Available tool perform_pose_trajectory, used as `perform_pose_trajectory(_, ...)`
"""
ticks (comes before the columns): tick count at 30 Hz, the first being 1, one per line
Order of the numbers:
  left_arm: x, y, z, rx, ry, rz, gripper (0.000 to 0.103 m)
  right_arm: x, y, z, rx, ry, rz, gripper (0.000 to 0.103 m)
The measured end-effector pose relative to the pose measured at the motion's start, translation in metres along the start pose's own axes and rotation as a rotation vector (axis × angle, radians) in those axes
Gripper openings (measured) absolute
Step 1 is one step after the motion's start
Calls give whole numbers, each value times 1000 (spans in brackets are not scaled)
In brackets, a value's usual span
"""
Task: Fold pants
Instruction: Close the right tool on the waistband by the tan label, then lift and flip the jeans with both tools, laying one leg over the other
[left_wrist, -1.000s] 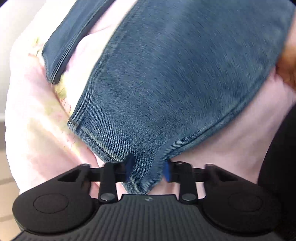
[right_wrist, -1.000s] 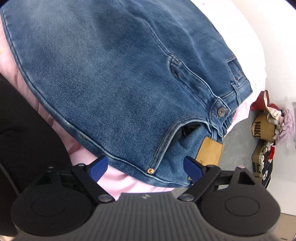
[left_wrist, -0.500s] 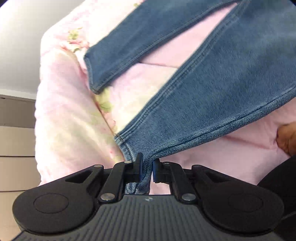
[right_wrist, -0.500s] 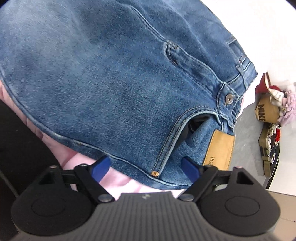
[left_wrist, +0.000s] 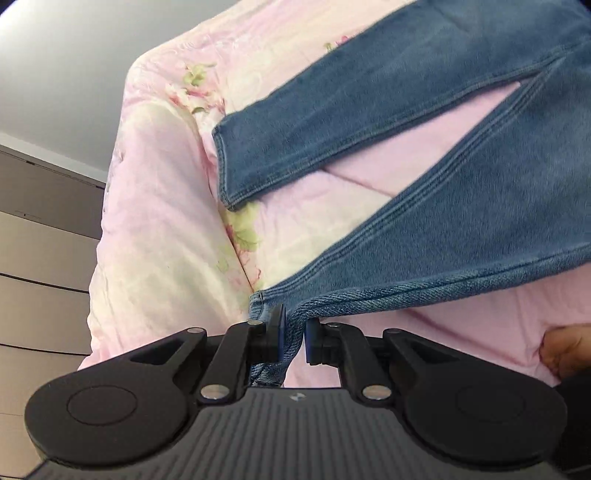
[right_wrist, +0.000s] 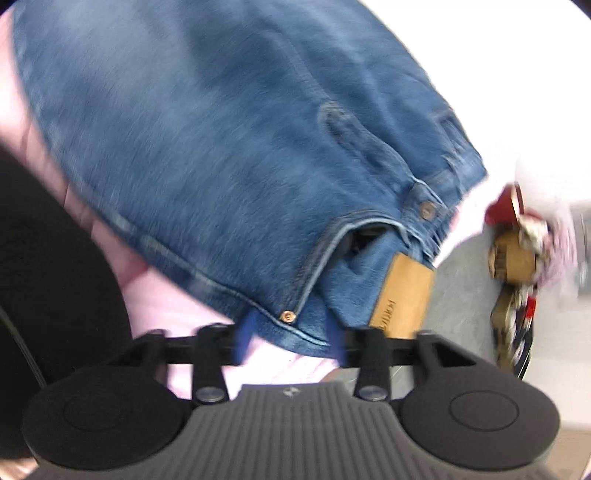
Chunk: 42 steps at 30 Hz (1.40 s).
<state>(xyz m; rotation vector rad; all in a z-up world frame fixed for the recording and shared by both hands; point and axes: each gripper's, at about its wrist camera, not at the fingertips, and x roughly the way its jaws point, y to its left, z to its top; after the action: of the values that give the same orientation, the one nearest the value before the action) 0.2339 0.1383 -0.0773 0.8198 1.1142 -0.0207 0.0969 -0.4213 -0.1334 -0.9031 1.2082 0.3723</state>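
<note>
Item: one pair of blue denim pants (left_wrist: 424, 122), lying spread on a pink floral quilt (left_wrist: 162, 206) over a bed, legs parted in a V, waist end toward my right side. My left claw (left_wrist: 293, 339) is clenched on the hem corner of the nearer leg (left_wrist: 461, 229); the cloth is pinched flat between the pads and the hem edge rises off the quilt toward the claw. The farther leg (left_wrist: 332, 122) lies flat and untouched, its cuff square to the quilt. My right claw (right_wrist: 290, 339) is closing at the waist corner, just below the front pocket rivet (right_wrist: 287, 316) and beside the tan leather patch (right_wrist: 404, 295); the denim edge sits between the blue pads, but the view is blurred and I judge they do not yet press on it. Handling, by my estimate: medium-weight denim, soft enough to drape yet thick at seams and hems, not slippery, not fragile. It should sag between two holds, so both ends want lifting together. Best purchase is on doubled edges: the hem corner, the side seam, the waistband near the metal button (right_wrist: 427, 209). The pocket mouth gapes and is a poor hold. Also present: a clutter of small boxes and cloth (right_wrist: 517, 258) on the grey floor beyond the waist; a bare fingertip (left_wrist: 565, 347) of the person at the edge of the left view.
</note>
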Motion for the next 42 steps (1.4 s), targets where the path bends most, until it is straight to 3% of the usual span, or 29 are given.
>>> perform_pose_trajectory(2, -3, 2, 3, -6, -7, 5, 11, 2, 10, -1, -103, -29, -31, 60)
perform_pose_trajectory(7, 0, -1, 7, 2, 8, 13, 11, 7, 25, -6, -327, -94, -52, 64)
perform_pose_trajectory(17, 10, 0, 8, -20, 47, 9, 11, 9, 34, -16, -358, -186, -119, 63)
perform_pose_trajectory(21, 9, -4, 6, -2, 53, 20, 11, 1, 34, -27, -403, -144, -83, 55)
perform_pose_trajectory(25, 10, -5, 6, -20, 63, 25, 11, -2, 36, -36, -408, -139, -88, 55)
perform_pose_trajectory(31, 5, -4, 4, -41, 60, 37, 11, 27, 57, -37, -488, -143, -185, 62)
perform_pose_trajectory(32, 4, -4, 3, -48, 56, 36, 11, 28, 58, -38, -491, -151, -202, 62)
perform_pose_trajectory(36, 0, 1, -2, -79, 44, 30, 11, 11, 50, -40, -386, -205, -275, 32)
perform_pose_trajectory(42, 4, 14, -7, -164, 63, 34, 11, -32, 32, -32, -142, -290, -366, 24)
